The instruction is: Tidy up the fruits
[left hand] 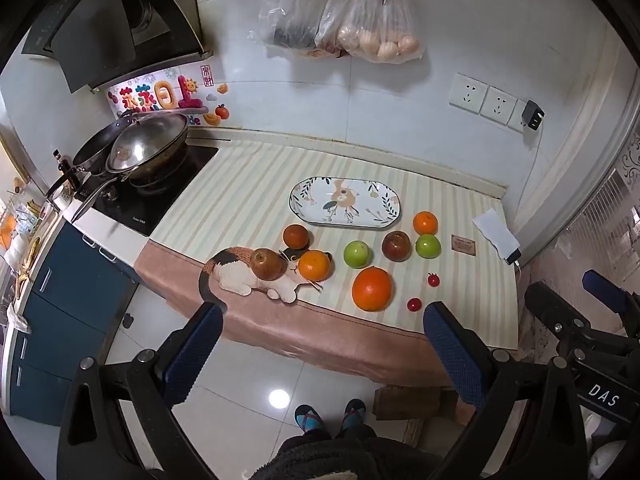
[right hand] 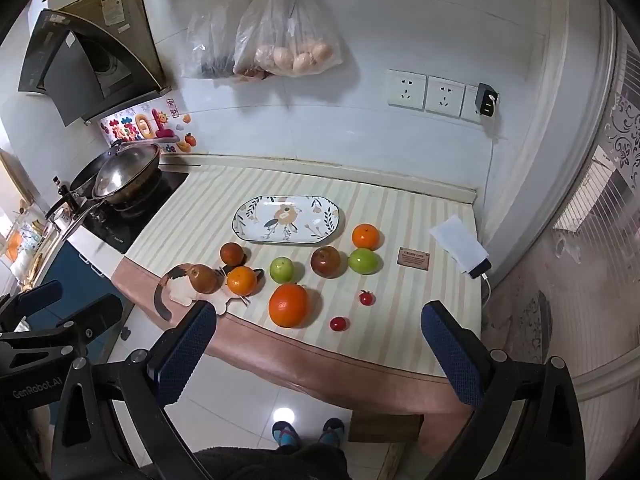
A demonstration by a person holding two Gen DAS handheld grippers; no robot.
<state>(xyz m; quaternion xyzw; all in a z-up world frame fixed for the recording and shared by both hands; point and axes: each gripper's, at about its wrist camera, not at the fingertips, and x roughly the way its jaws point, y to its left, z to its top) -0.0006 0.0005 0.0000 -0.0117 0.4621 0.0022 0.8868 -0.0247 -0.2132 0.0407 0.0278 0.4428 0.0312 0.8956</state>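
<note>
Ten fruits lie on the striped cloth (left hand: 248,200) in the left wrist view, all in front of the empty oval plate (left hand: 344,201); the big orange (left hand: 371,289) sits nearest the edge. The left gripper (left hand: 324,344) hangs wide open, holding nothing. In the right wrist view the right gripper (right hand: 316,340) also gapes empty above that edge, beside two cherry tomatoes (right hand: 338,323).

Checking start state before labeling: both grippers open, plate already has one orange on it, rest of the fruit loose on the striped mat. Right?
One thing is wrong: the oval plate is empty. The nearest small orange sits on the striped mat beside it, as the right wrist view shows. The left gripper and right gripper are both open, and all the fruit is loose on the mat.
</note>
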